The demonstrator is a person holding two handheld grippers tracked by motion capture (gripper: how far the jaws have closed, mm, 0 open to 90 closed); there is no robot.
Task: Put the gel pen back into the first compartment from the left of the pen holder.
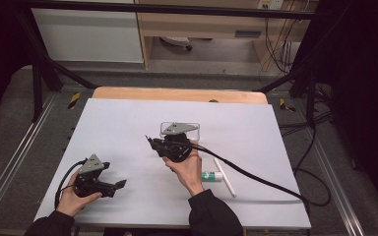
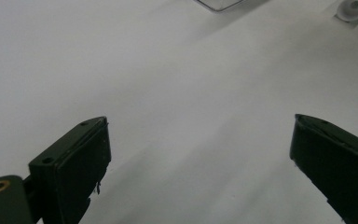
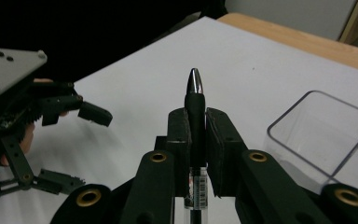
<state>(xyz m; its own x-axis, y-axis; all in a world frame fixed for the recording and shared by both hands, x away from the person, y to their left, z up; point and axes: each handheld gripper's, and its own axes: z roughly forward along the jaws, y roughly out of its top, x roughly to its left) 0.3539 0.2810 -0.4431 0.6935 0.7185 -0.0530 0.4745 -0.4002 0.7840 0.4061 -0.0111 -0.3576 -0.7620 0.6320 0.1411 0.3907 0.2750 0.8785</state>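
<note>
Black padded fingers (image 3: 220, 154) pinch slim pen (image 3: 195, 112) — chrome conical tip.

The high view looks down on the table (image 1: 128, 123) from above; both gripper views sit close over this same surface.

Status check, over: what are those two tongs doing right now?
Right tongs shut on pen, tip forward. Left tongs open, nothing between them. Clear box beside the pen; nothing in the way.
</note>
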